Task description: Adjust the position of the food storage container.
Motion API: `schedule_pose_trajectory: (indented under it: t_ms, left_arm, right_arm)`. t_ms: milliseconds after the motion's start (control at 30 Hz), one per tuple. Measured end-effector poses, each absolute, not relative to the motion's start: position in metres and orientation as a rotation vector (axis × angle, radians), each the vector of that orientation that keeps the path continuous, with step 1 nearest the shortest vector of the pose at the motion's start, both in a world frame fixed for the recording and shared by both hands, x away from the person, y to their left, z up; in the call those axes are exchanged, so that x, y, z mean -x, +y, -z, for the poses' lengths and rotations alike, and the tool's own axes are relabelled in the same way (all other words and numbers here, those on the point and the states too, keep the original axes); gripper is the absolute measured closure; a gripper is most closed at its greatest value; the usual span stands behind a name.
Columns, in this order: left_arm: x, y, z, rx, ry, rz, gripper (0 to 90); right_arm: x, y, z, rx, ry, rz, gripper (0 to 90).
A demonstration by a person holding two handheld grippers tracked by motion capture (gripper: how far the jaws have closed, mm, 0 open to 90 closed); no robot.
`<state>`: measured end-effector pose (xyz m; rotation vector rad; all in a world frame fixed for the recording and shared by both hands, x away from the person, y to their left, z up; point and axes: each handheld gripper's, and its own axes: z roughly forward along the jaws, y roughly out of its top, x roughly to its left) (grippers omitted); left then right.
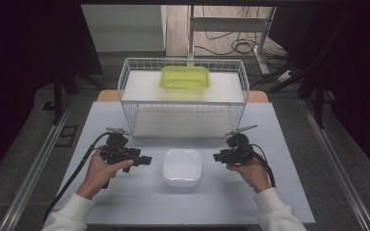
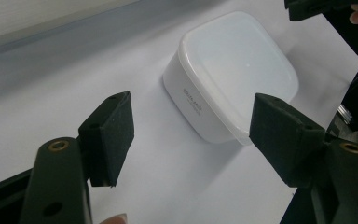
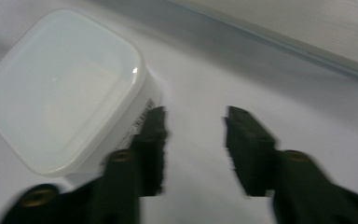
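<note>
Two tools flanking the white box, nothing gripped yet

The box [image 1: 182, 166] sits lidded near the middle of the worktop [image 1: 125, 202], toward its near edge, with the wire basket [image 1: 130, 108] beyond it. My left tool [image 2: 191, 140] stands wide, empty, with the box just ahead of its pads. My right tool [image 3: 195, 140] is part open and empty, one pad just beside the box's wall; I cannot tell if it touches. To do this well, I judge, each tool should come in level, square to a side wall, and close under the lid's rim.
</note>
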<state>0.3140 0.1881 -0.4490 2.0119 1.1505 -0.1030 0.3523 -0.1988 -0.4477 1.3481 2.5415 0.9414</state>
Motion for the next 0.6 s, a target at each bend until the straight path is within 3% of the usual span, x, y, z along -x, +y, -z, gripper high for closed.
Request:
schedule_pose_trajectory:
  t_ms: [67, 167, 600]
  left_arm:
    - [-0.314, 0.189, 0.448, -2.006, 1.154, 0.096, 29.9]
    - [-0.313, 0.189, 0.448, -2.002, 1.162, 0.085, 29.2]
    - [-0.312, 0.187, 0.448, -1.941, 1.170, 0.099, 28.2]
  right_arm:
    - [-0.351, -0.203, 0.449, -1.374, 2.543, -0.958, 41.7]
    - [-0.351, -0.211, 0.447, -1.426, 2.514, -1.048, 36.1]
    - [-0.347, -0.207, 0.449, -1.437, 2.541, -1.127, 30.8]
